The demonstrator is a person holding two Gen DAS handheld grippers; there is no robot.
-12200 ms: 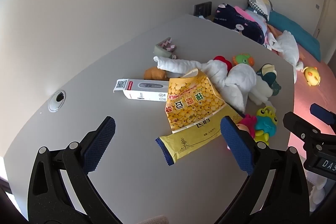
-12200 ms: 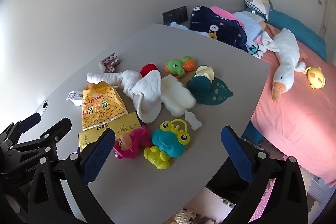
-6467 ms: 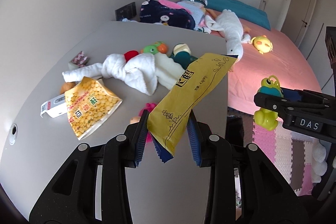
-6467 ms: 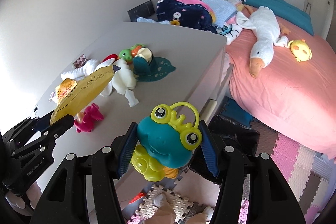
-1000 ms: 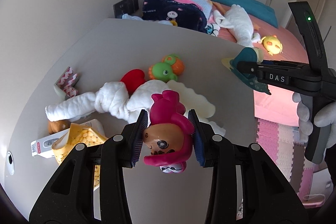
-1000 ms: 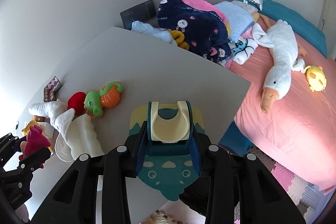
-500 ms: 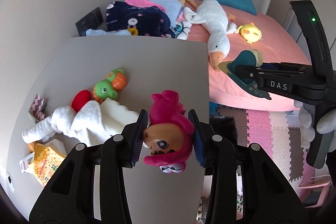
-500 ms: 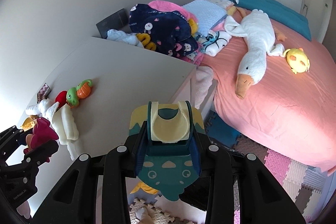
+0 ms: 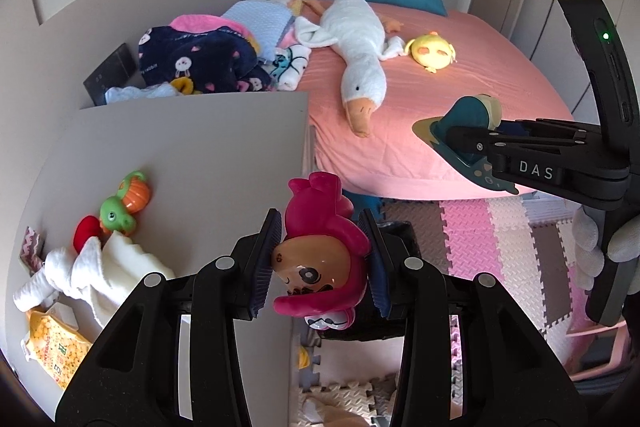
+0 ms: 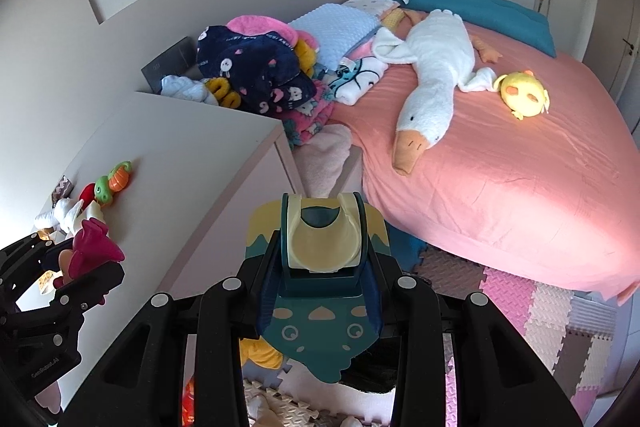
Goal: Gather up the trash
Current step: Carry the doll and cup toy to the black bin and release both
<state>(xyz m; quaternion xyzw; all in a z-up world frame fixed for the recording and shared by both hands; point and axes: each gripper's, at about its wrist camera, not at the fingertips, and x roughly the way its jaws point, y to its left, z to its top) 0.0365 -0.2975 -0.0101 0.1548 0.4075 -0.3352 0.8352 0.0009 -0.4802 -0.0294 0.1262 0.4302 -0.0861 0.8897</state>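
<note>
My left gripper is shut on a pink-haired doll head toy and holds it past the grey table's right edge, above the floor. My right gripper is shut on a teal and cream bath toy, also off the table, over the foam floor mats. Each gripper shows in the other's view: the right one and the left one. On the table lie a yellow snack bag, a white towel and a green and orange toy.
A black bin stands on the floor behind the doll head. A pink bed with a plush goose and a yellow plush fills the right. Folded blankets lie behind the table. Pink foam mats cover the floor.
Both grippers have swung right, away from the table top and out over the floor beside the bed, each still holding its toy.
</note>
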